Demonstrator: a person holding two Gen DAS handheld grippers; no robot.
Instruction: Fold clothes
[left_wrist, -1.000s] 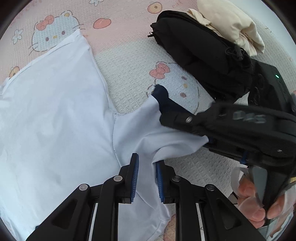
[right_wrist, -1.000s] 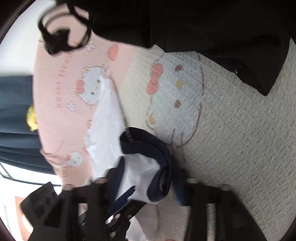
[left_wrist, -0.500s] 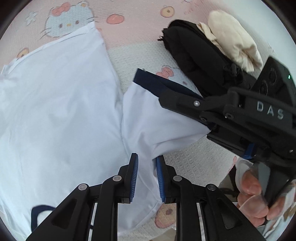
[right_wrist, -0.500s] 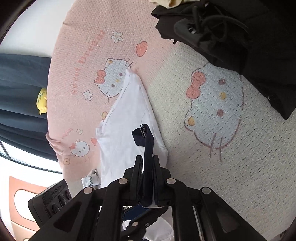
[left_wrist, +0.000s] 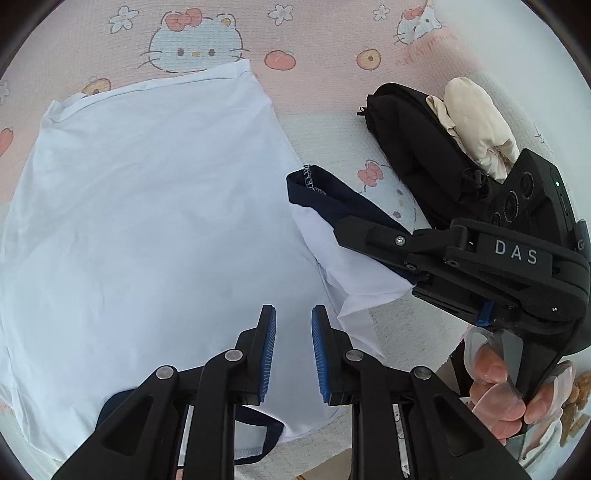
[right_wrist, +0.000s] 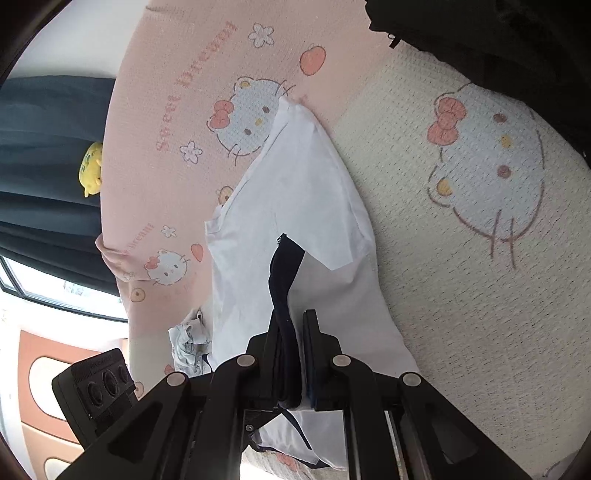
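— Two grippers over the left wrist's view?
— Yes: the left gripper (left_wrist: 293, 332) hangs with its jaws apart above the white T-shirt (left_wrist: 147, 221), spread on the bedspread (left_wrist: 325, 40). The right gripper (left_wrist: 373, 240) pinches the navy-edged sleeve (left_wrist: 325, 199).
— And the right wrist's view?
— Its fingers are clamped on that sleeve's cuff (right_wrist: 282, 273), lifted over the shirt's body. I'd judge one sleeve fold is underway; the body lies unfolded.

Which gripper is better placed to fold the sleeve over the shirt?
Right. The right gripper is already shut on the sleeve's navy cuff, lifted beside the shirt. The left gripper holds nothing.
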